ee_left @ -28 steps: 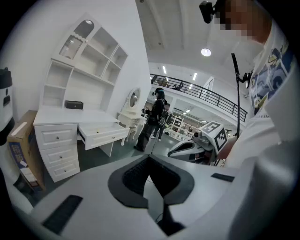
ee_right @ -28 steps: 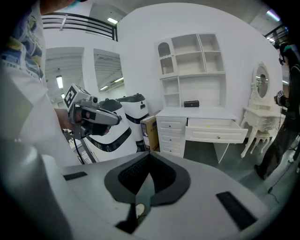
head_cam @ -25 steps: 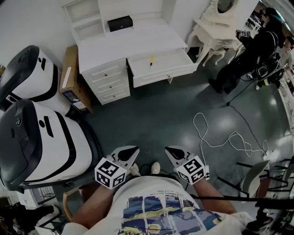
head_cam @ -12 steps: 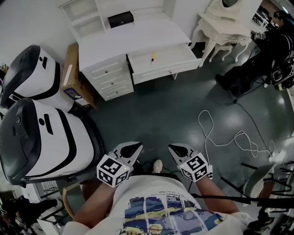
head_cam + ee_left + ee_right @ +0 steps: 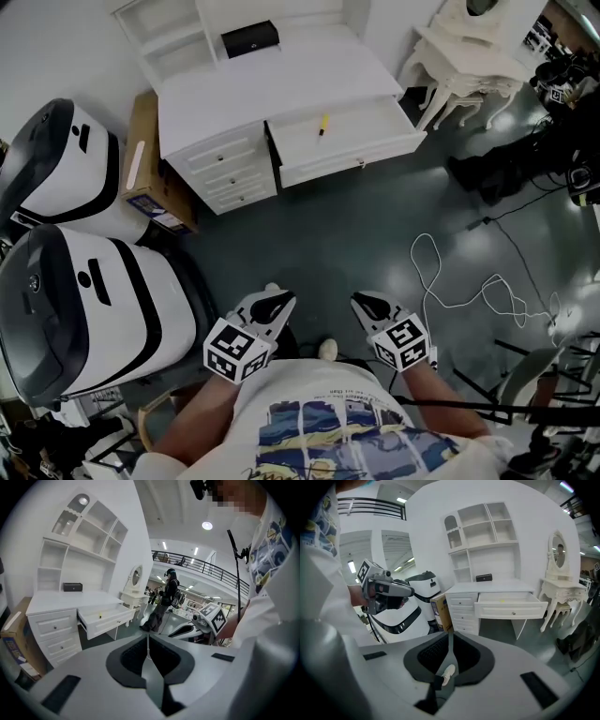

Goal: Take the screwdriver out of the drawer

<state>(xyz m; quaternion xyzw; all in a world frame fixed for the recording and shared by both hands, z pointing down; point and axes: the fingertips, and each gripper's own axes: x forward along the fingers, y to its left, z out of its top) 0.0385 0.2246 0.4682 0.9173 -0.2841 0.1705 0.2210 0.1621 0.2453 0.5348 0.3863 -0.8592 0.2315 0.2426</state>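
left hand-held gripper (image 5: 276, 300) and right hand-held gripper (image 5: 362, 301) closed, empty; screwdriver (image 5: 322, 124) in open drawer (image 5: 349, 161)

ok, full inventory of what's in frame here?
desk: 1, white, top centre, with shelves
drawer: 1, white, pulled open from desk
screwdriver: 1, yellow, lying in drawer
case: 1, black, on desk top
cardboard box: 1, brown, left of desk
machines: 2, white and black, left
dressing table: 1, white, top right
cable: 1, white, floor right
left claw: 1, white, shut, empty, bottom centre
right claw: 1, white, shut, empty, beside it
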